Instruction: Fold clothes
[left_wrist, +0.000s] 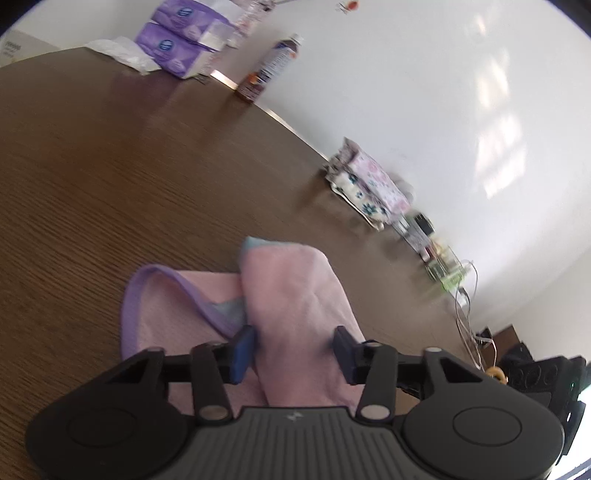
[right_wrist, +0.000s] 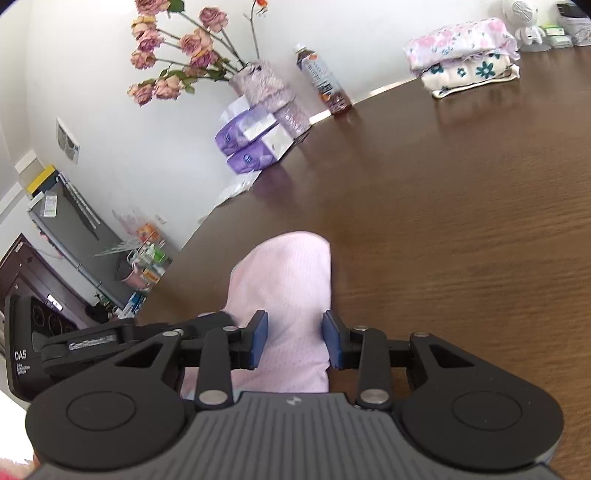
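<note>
On a dark wood-grain table (left_wrist: 92, 177), the left gripper (left_wrist: 293, 349) is hovering with its jaws spread wide, the blue pads (left_wrist: 242, 352) standing either side of a raised fold of a small pink garment (left_wrist: 295, 295) without pinching it. In this left wrist view the garment is lying close to the gripper, its lavender-trimmed neckline (left_wrist: 173, 280) curving open on the left and a pale blue patch showing at the far tip; the knit is looking thin, soft and very light, likely to slump and drag rather than hold a crease, so a hold on a trimmed edge or a corner, where the cloth is doubled, would probably serve best. Farther along the table edge, purple tissue packs (left_wrist: 181, 48), a drink bottle (left_wrist: 271, 68) and a stack of folded floral cloths (left_wrist: 365, 186) are standing by a white wall. From the right wrist view, the right gripper (right_wrist: 294, 341) is likewise resting apart, its pads flanking a narrow pink sleeve-like lobe of the same garment (right_wrist: 284, 291), which is reaching away from it toward the table's middle; whether the pads are touching the cloth cannot be told. The ribbed weave is showing faintly, with no stiffness visible. Behind, a vase of dried roses (right_wrist: 173, 48) is leaning over the tissue packs (right_wrist: 251, 144), with the bottle (right_wrist: 325, 81) and the folded floral cloths (right_wrist: 465, 55) beyond.
</note>
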